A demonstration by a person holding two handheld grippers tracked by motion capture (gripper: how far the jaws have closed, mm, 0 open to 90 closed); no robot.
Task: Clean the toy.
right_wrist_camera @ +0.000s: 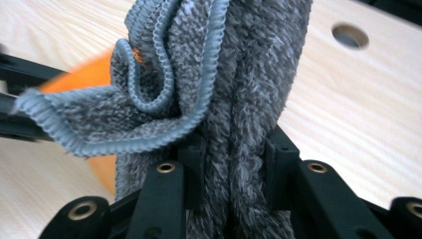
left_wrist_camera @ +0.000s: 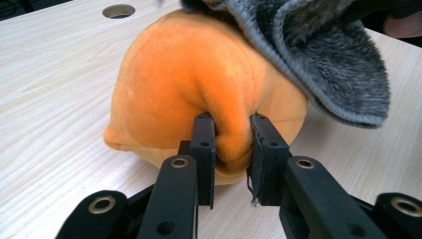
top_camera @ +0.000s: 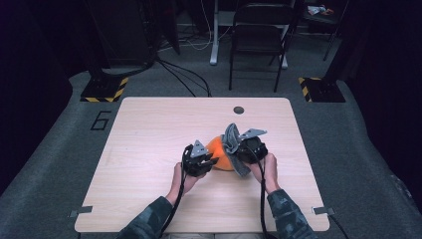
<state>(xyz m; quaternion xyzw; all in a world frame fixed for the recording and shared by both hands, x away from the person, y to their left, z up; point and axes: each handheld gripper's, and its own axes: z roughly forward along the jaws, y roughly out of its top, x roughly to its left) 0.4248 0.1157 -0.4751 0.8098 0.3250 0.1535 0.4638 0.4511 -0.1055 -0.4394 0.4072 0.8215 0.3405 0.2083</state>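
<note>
While we are leaning over the pale wooden tabletop (top_camera: 149, 134), we are working with both hands near its middle, somewhat toward the near edge. Our left gripper (top_camera: 208, 160) is pinching a fold of the rounded orange plush cushion (top_camera: 220, 152), and in the left gripper view (left_wrist_camera: 233, 144) its two black jaws are standing close together with a ridge of the orange fabric (left_wrist_camera: 199, 84) squeezed between them. That cushion is resting on the tabletop, its underside touching the wood.

Our right gripper (top_camera: 240, 149) is clamping a bunched grey fuzzy cloth with a ribbed lighter-grey hem (top_camera: 233, 142). In the right gripper view (right_wrist_camera: 233, 164) the jaws are pressing on a thick vertical bundle of the cloth (right_wrist_camera: 249, 89), and a folded corner with its hem is curling out to one side, with a patch of orange showing behind it. In the high view the cloth is lying against the right side of the cushion, partly draped over its top, and in the left gripper view a flap of it (left_wrist_camera: 328, 64) is hanging over the cushion's upper part.

A round cable hole (top_camera: 239, 109) is sitting in the tabletop near the far edge, well apart from our hands. Beyond the far edge a dark folding chair (top_camera: 259, 35) is standing on the grey floor.
</note>
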